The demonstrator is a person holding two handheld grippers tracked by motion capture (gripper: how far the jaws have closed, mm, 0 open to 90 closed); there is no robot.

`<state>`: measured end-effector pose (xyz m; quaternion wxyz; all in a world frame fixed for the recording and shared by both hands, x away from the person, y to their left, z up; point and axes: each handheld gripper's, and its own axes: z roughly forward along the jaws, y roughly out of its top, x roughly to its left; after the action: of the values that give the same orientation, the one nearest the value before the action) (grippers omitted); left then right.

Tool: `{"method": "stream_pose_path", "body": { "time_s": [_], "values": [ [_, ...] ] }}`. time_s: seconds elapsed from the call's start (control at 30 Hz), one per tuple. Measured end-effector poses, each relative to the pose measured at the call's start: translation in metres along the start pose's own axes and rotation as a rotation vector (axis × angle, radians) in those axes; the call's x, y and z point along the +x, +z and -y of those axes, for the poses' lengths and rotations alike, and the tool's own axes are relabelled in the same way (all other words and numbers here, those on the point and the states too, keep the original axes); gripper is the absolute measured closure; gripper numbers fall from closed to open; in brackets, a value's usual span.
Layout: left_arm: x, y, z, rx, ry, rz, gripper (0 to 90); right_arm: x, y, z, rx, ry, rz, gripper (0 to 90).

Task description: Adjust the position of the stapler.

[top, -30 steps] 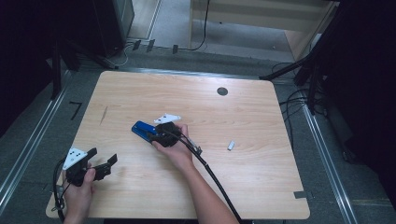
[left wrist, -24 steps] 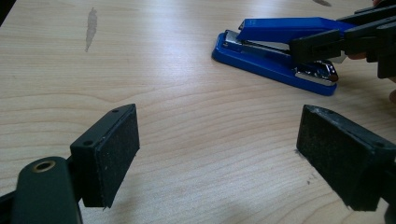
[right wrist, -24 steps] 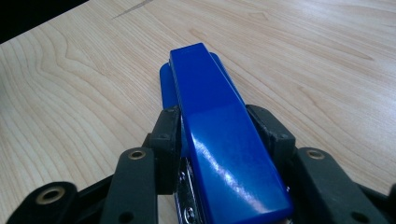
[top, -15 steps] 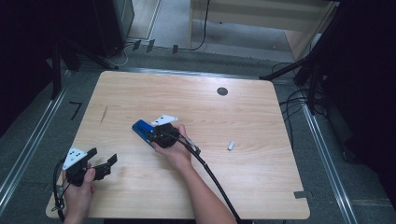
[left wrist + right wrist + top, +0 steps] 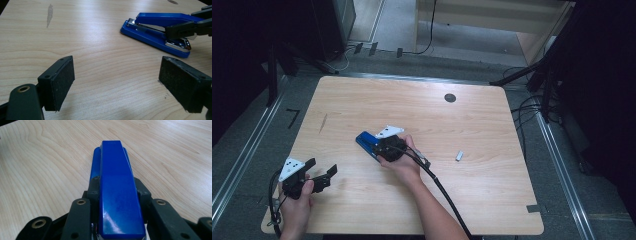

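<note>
Near the middle of the wooden table (image 5: 472, 125) in the high view lies a blue stapler (image 5: 366, 143); the right gripper (image 5: 382, 148) has its jaws closed against the stapler's two sides at the rear end, the blue top arm running up the centre of the right gripper view. At the lower left of the high view the left gripper (image 5: 321, 172) is held with its jaws spread wide and nothing between them; a small pale object (image 5: 459, 156) lies right of centre, apart from both.

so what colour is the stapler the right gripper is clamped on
Blue, with a silver metal strip inside. The stapler shows best in the left gripper view, held by the right gripper.
</note>
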<state>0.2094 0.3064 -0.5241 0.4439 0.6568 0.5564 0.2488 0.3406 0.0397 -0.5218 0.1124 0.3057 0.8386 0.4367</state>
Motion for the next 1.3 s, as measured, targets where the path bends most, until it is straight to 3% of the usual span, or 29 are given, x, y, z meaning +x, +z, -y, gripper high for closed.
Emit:
{"method": "stream_pose_path", "body": {
  "time_s": [0.23,0.67,1.3],
  "values": [
    [-0.001,0.000,0.000,0.003,0.008,-0.005,13.3,-0.002,-0.011,0.009,-0.004,-0.013,-0.007,67.5],
    [-0.001,0.000,0.000,0.006,0.014,-0.018,13.3,-0.012,-0.050,0.038,0.002,-0.040,-0.010,67.5],
    [-0.002,0.000,0.000,0.007,0.020,-0.016,13.3,-0.018,-0.095,0.080,-0.031,-0.024,-0.010,67.5]
  ]
}}
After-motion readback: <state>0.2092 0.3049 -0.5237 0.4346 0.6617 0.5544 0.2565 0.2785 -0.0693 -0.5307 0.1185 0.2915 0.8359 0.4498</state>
